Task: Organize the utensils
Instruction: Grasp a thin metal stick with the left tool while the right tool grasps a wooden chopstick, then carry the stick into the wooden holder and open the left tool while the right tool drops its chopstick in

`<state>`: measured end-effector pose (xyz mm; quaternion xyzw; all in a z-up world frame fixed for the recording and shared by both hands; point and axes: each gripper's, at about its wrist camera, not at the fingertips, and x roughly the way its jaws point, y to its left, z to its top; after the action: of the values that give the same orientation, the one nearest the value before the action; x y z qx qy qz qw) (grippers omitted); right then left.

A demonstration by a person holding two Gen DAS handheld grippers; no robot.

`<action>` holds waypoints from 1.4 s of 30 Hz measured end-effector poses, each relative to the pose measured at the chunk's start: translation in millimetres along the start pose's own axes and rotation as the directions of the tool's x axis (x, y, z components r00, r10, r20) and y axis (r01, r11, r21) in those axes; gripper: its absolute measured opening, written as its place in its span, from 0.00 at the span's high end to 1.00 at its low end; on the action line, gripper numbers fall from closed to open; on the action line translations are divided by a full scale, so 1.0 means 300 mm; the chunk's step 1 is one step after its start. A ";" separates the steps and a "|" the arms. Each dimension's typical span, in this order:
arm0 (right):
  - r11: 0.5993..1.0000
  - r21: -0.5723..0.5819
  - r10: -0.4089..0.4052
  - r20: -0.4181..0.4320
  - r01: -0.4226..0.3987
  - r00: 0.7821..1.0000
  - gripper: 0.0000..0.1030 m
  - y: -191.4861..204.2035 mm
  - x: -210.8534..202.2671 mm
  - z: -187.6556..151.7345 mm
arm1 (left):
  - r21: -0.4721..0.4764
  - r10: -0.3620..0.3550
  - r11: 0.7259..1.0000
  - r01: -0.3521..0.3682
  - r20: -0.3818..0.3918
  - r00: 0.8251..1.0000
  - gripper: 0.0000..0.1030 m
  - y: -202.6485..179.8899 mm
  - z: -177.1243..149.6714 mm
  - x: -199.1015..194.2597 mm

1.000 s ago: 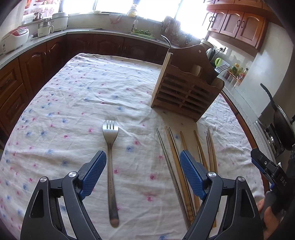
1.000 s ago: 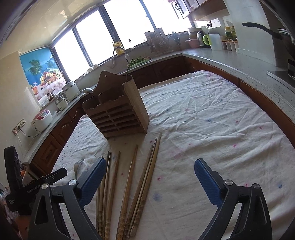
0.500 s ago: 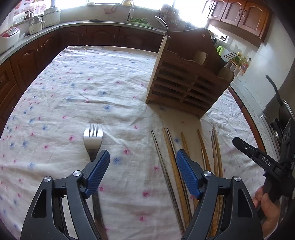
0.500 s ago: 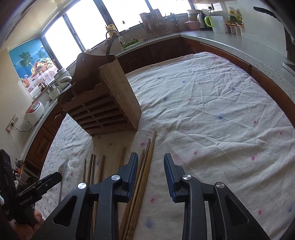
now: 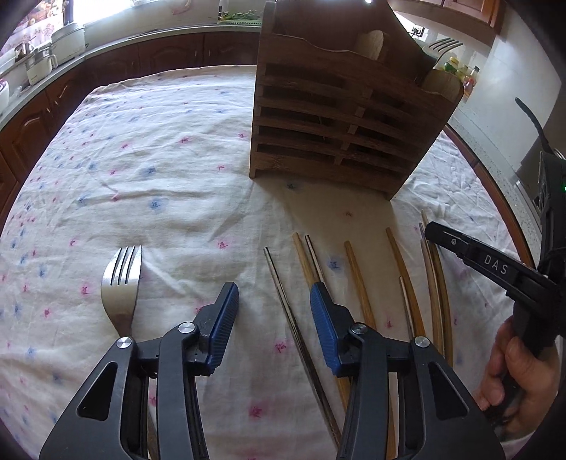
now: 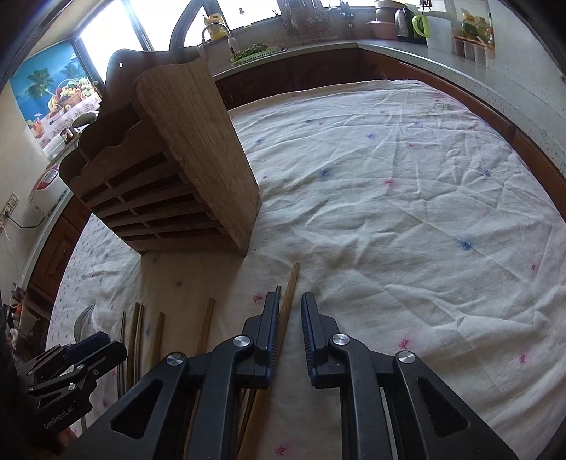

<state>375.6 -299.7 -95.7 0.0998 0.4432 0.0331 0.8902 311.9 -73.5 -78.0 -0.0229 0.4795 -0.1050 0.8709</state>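
Observation:
A wooden utensil holder (image 5: 346, 116) stands on the tablecloth; it also shows in the right wrist view (image 6: 169, 166). A metal fork (image 5: 120, 283) lies to the left. Several chopsticks lie in a row in front of the holder, one metal (image 5: 283, 293), the rest wooden (image 5: 357, 279). My left gripper (image 5: 272, 315) is half open low over the metal chopstick, empty. My right gripper (image 6: 289, 318) is narrowed to a small gap around the rightmost wooden chopstick (image 6: 290, 286), not clamped. It also shows at the right of the left wrist view (image 5: 488, 265).
The table is covered by a white flowered cloth (image 6: 406, 198). Kitchen counters and dark cabinets (image 5: 106, 67) ring the table. A rice cooker and pots (image 5: 67, 35) stand on the far left counter. Bottles and a kettle (image 6: 417, 24) stand on the right counter.
Both grippers moved forward and lower toward the chopsticks. The left gripper shifted right from the fork and narrowed. The right gripper closed from wide open to a narrow gap.

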 end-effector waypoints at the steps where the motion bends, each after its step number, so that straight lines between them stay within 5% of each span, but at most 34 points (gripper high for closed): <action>1: 1.000 0.001 0.002 0.000 -0.002 1.000 0.88 -0.001 0.005 0.005 | 0.005 0.006 1.000 -0.006 0.002 1.000 0.67 -0.001 0.002 0.003; 5: 1.000 -0.018 -0.019 0.002 0.019 1.000 0.93 0.005 0.022 0.020 | 0.031 0.027 0.999 -0.027 0.011 1.000 0.91 -0.004 0.014 0.014; 10: 1.000 -0.010 0.001 0.003 -0.001 1.000 0.94 0.000 0.016 0.020 | 0.047 0.018 0.999 -0.018 0.015 1.000 0.96 -0.006 0.021 0.013; 24: 0.990 0.025 0.132 0.134 -0.136 0.982 0.96 0.031 -0.268 0.004 | -0.015 -0.108 0.994 0.111 0.128 0.986 0.96 0.070 0.013 -0.228; 42: 0.983 -0.040 0.184 0.340 -0.181 0.922 0.96 0.117 -0.630 -0.005 | 0.005 -0.180 0.982 0.189 0.326 0.928 0.96 0.097 -0.024 -0.580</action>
<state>261.2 -292.9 58.7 0.1413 0.2705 0.0996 0.9471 220.5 -8.8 58.7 -0.0963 0.3263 -0.1751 0.9239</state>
